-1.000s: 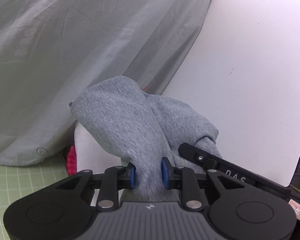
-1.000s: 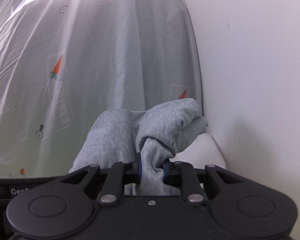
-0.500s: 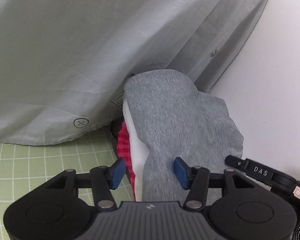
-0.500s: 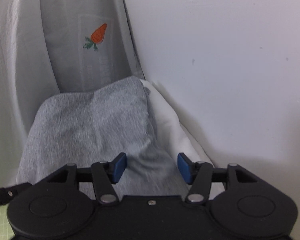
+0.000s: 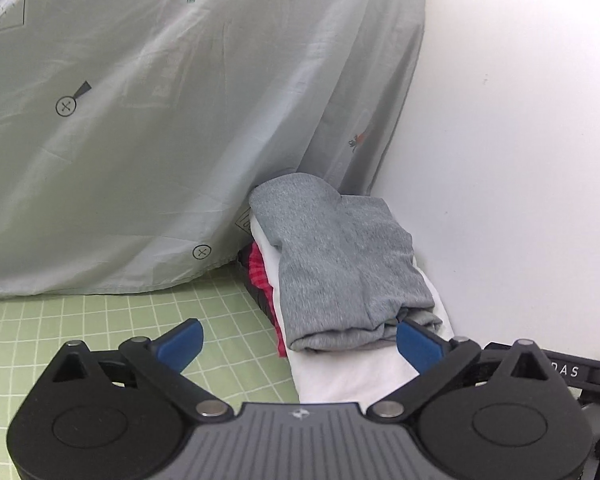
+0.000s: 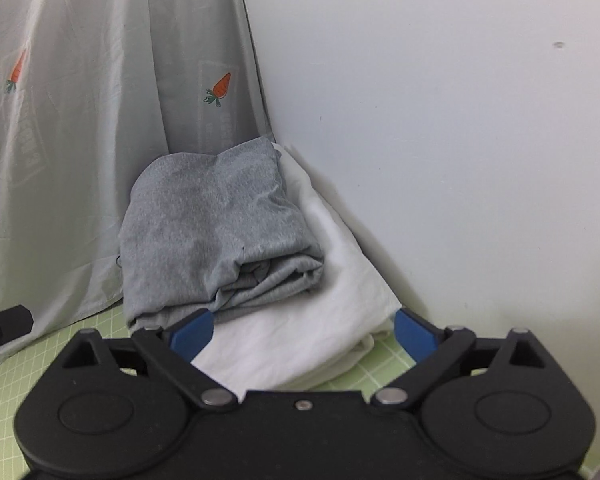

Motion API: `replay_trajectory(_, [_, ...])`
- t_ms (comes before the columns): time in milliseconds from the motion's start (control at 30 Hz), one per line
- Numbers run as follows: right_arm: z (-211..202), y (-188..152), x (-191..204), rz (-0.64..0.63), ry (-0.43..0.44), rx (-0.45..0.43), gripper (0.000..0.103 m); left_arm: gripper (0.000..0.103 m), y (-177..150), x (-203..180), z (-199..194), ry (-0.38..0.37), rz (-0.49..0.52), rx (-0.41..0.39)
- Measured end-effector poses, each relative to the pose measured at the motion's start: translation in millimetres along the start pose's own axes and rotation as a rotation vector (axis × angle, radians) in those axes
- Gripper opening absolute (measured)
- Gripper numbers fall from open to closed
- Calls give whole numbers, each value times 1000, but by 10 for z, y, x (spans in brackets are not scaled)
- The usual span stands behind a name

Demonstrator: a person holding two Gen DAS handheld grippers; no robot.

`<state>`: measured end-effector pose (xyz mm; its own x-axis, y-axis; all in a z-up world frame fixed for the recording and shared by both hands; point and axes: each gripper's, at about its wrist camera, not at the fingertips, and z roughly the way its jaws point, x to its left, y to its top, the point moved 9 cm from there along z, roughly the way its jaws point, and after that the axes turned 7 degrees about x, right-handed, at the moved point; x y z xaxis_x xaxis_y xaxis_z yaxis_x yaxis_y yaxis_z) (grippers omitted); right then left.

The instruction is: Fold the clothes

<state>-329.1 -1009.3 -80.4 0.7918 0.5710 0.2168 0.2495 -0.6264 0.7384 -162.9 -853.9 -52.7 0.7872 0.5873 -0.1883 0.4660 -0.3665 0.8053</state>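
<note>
A folded grey garment (image 5: 340, 264) lies on top of a stack, over a folded white garment (image 5: 340, 372) and a red checked one (image 5: 260, 272). The stack sits in the corner between the curtain and the wall. The grey garment (image 6: 216, 236) and the white one (image 6: 300, 340) also show in the right wrist view. My left gripper (image 5: 298, 344) is open and empty, just in front of the stack. My right gripper (image 6: 302, 332) is open and empty, its fingers either side of the white garment's near edge.
A pale grey curtain with carrot prints (image 5: 160, 120) hangs behind and left of the stack. A white wall (image 6: 440, 140) stands right of it. The green grid mat (image 5: 100, 332) covers the table. The other gripper's black body (image 6: 4, 324) shows at the left edge.
Both grippers let go of the grey garment, which now lies on the stack. Both have opened wide and drawn back from it.
</note>
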Motion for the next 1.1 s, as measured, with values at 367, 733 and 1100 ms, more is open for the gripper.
replay_trajectory(367, [-746,-756,-33,-50,-17,45,102,103,-650,-68,-615,39,19,83])
replay_trajectory(733, [-1006,-1180,-86,-72,-10,97,102,103,-1078,-237,-930,37,99,130])
replay_trajectory(1100, [-1193,-1264,-139,-64,-4,79,102,103,-1176,-371,-1112,19,132,121])
